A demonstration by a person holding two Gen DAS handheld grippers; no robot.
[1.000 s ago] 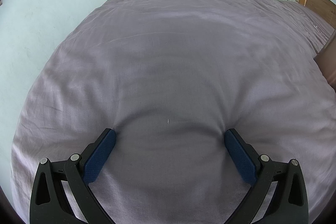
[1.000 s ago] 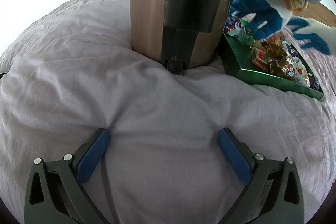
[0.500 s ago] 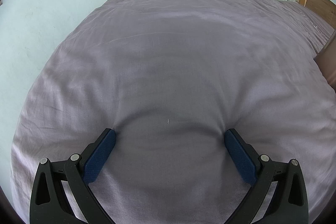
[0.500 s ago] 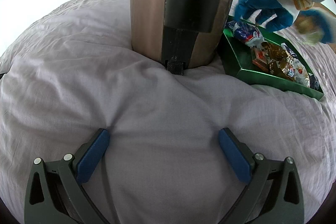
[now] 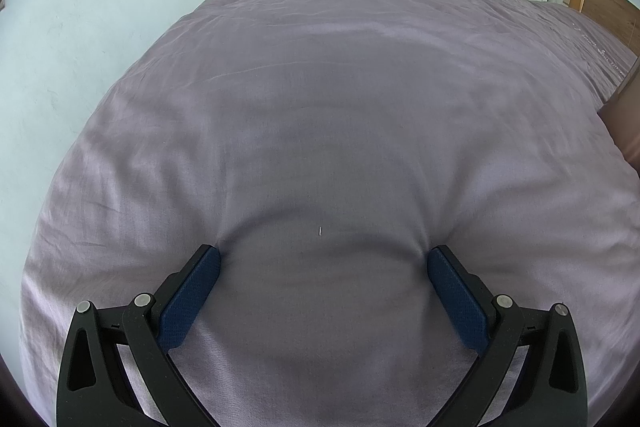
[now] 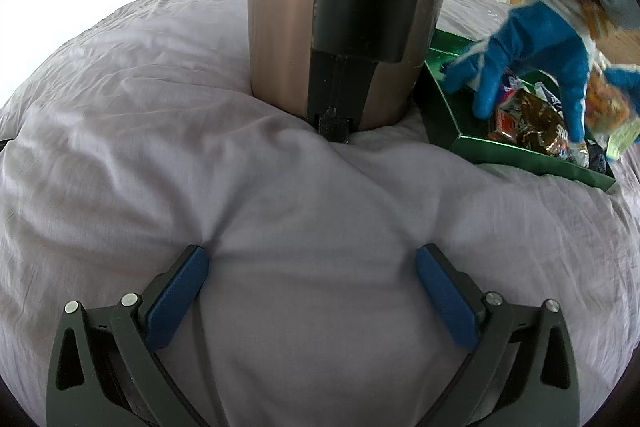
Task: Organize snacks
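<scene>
Both grippers are just parked tips-down. The left gripper [image 5: 323, 255] has its 2 blue-padded fingers [image 5: 191, 294] spread wide apart with nothing between them. Same deal with the right gripper [image 6: 312, 255], jaws splayed and holding nothing, pads [image 6: 447, 301] facing each other across the gap. In the right wrist view, a blue-gloved hand [image 6: 536, 45] reaches down from the upper right, fingers spread and pointing down, a bit blurred.

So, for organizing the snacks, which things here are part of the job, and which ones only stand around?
Part of the job:
- green tray
- wrapped snacks inside it
- blue-gloved hand reaching into the tray

Only standing around:
- tall bronze-and-black container beside the tray
- purple bedcover
- left gripper and right gripper, both open, resting on the bedcover
</scene>
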